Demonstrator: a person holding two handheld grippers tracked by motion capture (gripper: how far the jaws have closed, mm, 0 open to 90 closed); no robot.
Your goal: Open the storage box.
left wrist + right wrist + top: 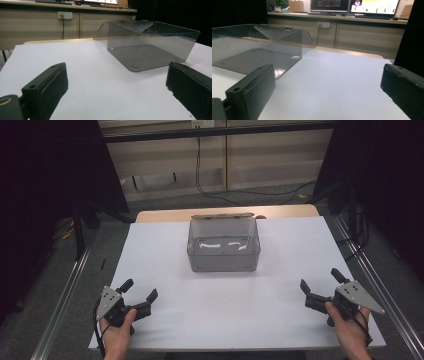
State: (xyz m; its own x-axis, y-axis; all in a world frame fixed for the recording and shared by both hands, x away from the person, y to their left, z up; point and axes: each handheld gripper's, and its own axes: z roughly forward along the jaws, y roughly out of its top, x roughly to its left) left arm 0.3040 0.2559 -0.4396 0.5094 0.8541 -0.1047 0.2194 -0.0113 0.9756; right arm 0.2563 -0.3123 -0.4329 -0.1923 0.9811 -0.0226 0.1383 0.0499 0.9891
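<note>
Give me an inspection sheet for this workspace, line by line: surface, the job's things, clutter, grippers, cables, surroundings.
Surface: white tabletop, wooden edge at the far side.
Job's things: smoky clear plastic box, lid hinged open at the back, nothing visible inside.
Clutter: nothing seen.
Grippers: left gripper open at the near-left corner; right gripper open at the near-right corner; both apart from the box.
Cables: black cable hanging from a wall socket and running across the floor.
Surroundings: monitors on a counter behind, dark curtains at the sides, aluminium rails along the table.
</note>
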